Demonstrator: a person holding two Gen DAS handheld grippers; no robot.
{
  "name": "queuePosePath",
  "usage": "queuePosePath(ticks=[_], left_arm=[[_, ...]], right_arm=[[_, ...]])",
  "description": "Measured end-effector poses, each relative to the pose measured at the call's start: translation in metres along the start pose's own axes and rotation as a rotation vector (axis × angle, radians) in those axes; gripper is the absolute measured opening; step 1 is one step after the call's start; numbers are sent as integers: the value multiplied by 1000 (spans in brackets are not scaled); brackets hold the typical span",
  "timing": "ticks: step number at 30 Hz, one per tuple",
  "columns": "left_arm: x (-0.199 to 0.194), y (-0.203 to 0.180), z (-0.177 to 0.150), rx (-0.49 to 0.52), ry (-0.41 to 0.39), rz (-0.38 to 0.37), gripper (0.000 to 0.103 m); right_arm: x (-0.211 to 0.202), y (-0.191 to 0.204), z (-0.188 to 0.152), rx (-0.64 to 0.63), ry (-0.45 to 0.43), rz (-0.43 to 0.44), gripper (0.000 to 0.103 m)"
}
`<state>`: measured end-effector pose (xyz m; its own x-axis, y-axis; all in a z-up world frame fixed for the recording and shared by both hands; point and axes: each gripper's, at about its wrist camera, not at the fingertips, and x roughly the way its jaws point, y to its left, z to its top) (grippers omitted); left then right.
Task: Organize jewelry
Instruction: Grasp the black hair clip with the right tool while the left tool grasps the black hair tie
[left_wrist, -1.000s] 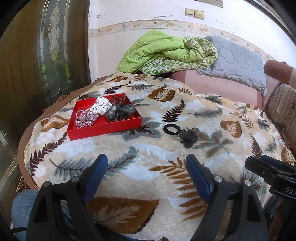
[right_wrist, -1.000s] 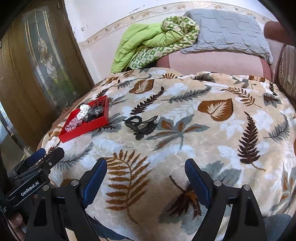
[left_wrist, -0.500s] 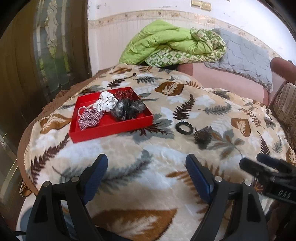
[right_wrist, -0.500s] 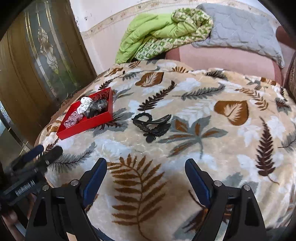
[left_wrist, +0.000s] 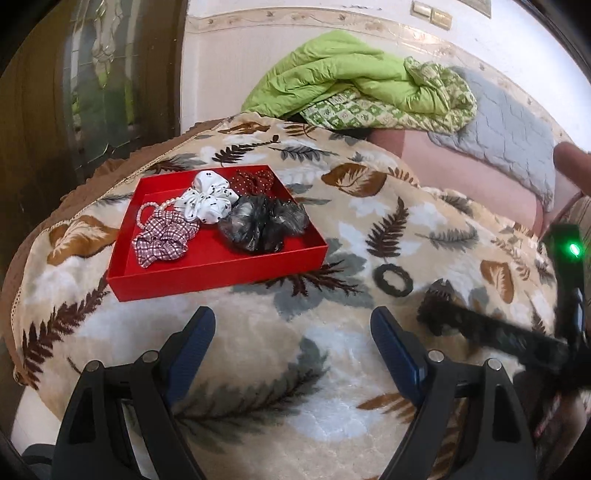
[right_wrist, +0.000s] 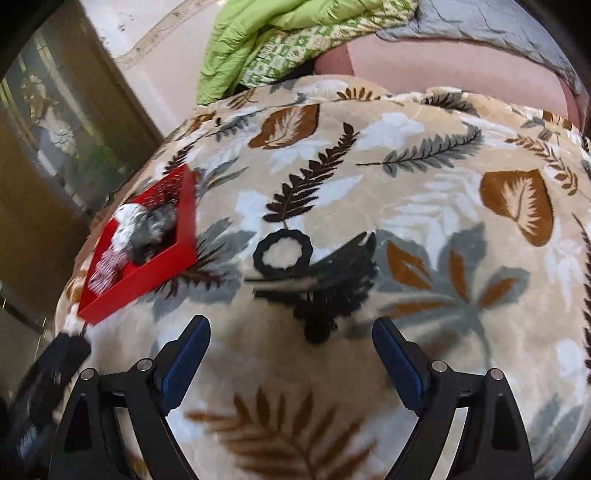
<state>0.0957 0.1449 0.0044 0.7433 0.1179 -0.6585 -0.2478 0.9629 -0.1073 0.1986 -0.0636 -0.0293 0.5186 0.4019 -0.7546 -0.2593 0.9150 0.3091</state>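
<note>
Tray (left_wrist: 221, 271): red, on the leaf-print blanket (left_wrist: 332, 362); holds a checked scrunchie (left_wrist: 164, 238), bead string (left_wrist: 147, 210), white scrunchie (left_wrist: 207, 201), dark red one (left_wrist: 253, 181), black one (left_wrist: 264, 223).
Hair tie (right_wrist: 282, 251): black ring, loose on the blanket right of the tray.
Hair clip (right_wrist: 332, 288): black, just beside the tie.
Left gripper (left_wrist: 291, 341): spread, empty.
Right gripper (right_wrist: 291, 354): spread, empty, above the clip.

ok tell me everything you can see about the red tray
The red tray is a shallow rectangular box with low straight walls, matte like card or plastic. It sits flat on the leaf-print blanket, open side up. Inside lie a white dotted scrunchie, a checked one, a dark red dotted one, a sheer black one and a pearl strand. Neither gripper touches it.
</note>
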Motion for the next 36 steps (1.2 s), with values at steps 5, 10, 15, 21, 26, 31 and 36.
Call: queuePosePath(ticks=[5,10,15,21,26,31,36], left_arm=[[10,1,-1,-7,39,-26,85],[10,-5,-3,11,37,-43,85],[9,-8,-6,18,43,-44,85],[14,-24,-6,34,98,-94,85],[39,-37,5,-3,223,-173,85],[68,-51,21,0,231,-160,85],[97,-71,40,30,226,-174,85]], right_arm=[[32,-1,16,61,36,-52,92],[40,-19,22,105,50,-90,85],[15,-31,22,94,23,-75,68],[-16,-52,14,94,27,-87,39],[-22,-81,9,159,36,-31,42],[-5,-92,2,260,73,126,66],[5,-78,4,179,100,120,30]])
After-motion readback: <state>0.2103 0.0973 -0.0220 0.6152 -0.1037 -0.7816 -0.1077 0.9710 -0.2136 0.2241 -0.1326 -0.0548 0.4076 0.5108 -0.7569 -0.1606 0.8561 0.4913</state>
